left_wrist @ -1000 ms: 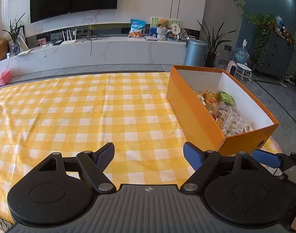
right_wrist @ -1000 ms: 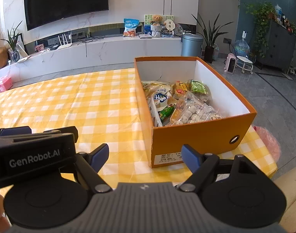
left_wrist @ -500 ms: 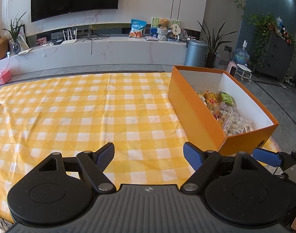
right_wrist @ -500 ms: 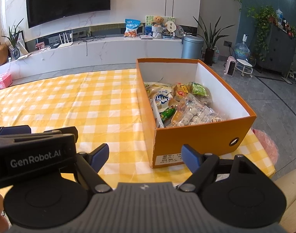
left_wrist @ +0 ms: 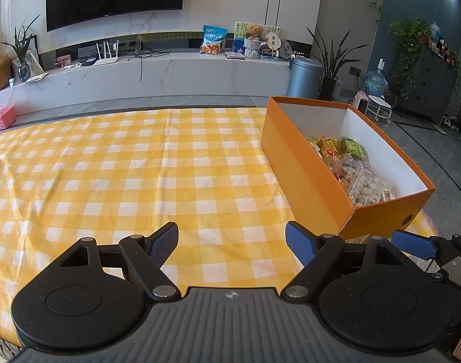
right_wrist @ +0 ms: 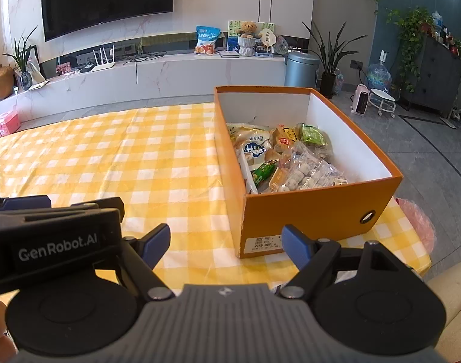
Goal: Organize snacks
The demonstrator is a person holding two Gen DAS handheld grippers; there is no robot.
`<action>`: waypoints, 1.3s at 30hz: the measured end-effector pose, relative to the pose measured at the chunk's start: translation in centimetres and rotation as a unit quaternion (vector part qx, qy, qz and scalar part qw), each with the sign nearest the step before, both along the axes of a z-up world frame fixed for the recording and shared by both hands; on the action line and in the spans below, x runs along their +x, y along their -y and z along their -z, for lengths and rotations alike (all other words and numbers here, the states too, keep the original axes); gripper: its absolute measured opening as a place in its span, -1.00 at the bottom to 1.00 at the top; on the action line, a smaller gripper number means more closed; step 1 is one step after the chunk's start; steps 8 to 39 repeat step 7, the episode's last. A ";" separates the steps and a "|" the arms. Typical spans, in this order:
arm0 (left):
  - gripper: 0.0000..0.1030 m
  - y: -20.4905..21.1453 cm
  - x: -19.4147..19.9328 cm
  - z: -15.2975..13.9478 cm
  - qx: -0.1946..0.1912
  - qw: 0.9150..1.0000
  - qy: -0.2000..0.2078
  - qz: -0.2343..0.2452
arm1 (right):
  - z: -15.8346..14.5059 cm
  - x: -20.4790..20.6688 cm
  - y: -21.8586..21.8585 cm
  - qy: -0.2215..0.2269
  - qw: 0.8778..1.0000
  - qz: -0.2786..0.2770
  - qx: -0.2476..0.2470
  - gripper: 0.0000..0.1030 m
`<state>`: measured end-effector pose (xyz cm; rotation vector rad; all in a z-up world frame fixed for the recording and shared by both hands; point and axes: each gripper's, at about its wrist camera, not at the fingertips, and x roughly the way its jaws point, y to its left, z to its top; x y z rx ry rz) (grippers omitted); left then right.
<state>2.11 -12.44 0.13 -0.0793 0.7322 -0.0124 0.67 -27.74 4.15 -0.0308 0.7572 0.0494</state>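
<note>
An open orange box stands on the right end of a table covered with a yellow checked cloth. Several snack packets lie inside it. My left gripper is open above the cloth, left of the box, with nothing between its blue pads. My right gripper is open too and empty, just before the box's near left corner. The left gripper's body shows at the left of the right wrist view.
Beyond the table runs a long white TV bench with a blue snack bag and a teddy bear. A grey bin and plants stand behind the box. A pink bag hangs past the table's right edge.
</note>
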 end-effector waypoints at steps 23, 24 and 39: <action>0.84 0.0 0.0 0.2 0.001 1.000 -0.002 0.000 | 0.1 0.1 0.1 -0.002 1.000 0.000 -0.001 0.54; 0.84 0.0 0.0 0.2 0.001 1.000 -0.002 0.000 | 0.1 0.1 0.1 -0.002 1.000 0.000 -0.001 0.54; 0.84 0.0 0.0 0.2 0.001 1.000 -0.002 0.000 | 0.1 0.1 0.1 -0.002 1.000 0.000 -0.001 0.54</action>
